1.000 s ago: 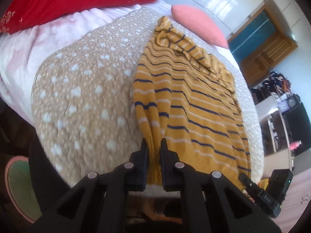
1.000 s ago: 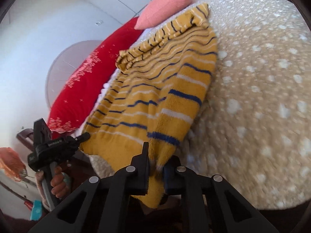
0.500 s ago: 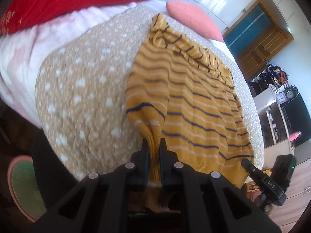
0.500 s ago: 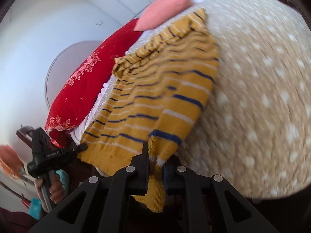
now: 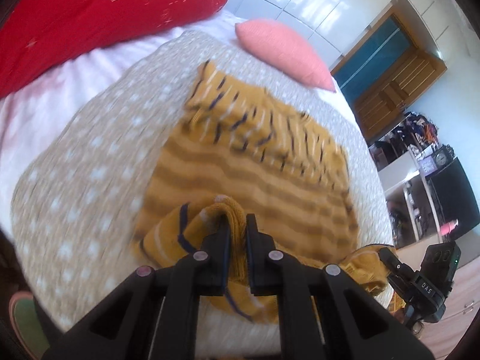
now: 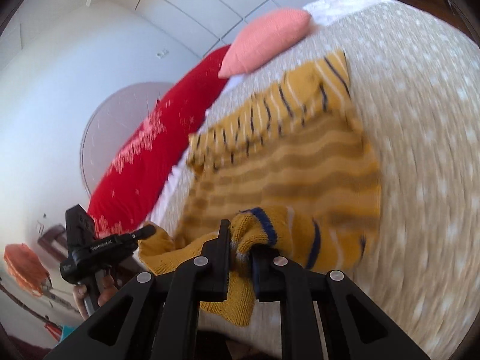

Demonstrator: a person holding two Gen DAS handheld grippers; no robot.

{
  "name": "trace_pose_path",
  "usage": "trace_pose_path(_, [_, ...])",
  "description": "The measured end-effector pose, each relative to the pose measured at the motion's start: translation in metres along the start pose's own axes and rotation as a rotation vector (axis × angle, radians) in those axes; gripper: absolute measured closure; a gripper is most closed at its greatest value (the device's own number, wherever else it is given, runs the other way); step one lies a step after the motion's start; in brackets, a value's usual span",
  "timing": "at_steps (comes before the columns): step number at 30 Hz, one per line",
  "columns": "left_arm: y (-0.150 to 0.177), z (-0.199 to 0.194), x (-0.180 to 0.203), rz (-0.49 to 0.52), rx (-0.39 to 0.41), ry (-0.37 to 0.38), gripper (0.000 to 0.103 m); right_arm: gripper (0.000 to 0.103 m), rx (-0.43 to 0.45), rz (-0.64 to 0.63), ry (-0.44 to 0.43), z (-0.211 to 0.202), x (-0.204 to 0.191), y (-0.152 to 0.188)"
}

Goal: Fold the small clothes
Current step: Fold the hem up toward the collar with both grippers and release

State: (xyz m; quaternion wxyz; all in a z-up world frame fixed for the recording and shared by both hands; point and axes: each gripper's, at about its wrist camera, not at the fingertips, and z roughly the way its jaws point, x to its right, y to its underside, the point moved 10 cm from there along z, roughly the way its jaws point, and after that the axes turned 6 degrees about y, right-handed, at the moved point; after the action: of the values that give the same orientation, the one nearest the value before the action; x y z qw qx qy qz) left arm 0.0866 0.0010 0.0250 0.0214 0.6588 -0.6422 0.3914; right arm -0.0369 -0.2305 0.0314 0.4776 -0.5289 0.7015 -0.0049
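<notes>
Matte black angular fingers are seen on the left gripper [image 5: 237, 234] and right gripper [image 6: 241, 240], each fitted with silver round screws; white lettering is printed on both bodies.

Bedspread [image 5: 84, 162] likely open; pink pillow [image 5: 282, 51] beyond.

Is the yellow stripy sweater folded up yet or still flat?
Partly folded. Each claw, left and right, pinches a corner of the sweater, lifted off the blanket; the top lies flat.
</notes>
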Motion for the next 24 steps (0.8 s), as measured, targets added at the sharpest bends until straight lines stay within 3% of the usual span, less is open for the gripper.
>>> trace_pose_path(8, [-0.107, 0.074, 0.007, -0.003, -0.009, -0.055, 0.094, 0.091, 0.006, 0.024, 0.080, 0.073, 0.024, -0.114])
trace_pose_path(14, [-0.151, 0.142, -0.013, -0.078, -0.094, -0.053, 0.094, 0.088, -0.043, 0.101, 0.149, 0.133, 0.074, -0.152])
trace_pose_path(17, [-0.164, 0.154, -0.016, -0.101, -0.095, -0.013, 0.093, 0.086, -0.042, 0.205, 0.097, 0.149, 0.092, -0.163])
trace_pose_path(24, [-0.180, 0.172, -0.032, -0.298, -0.107, 0.122, 0.081, 0.067, 0.003, 0.454, -0.081, 0.153, 0.119, -0.183])
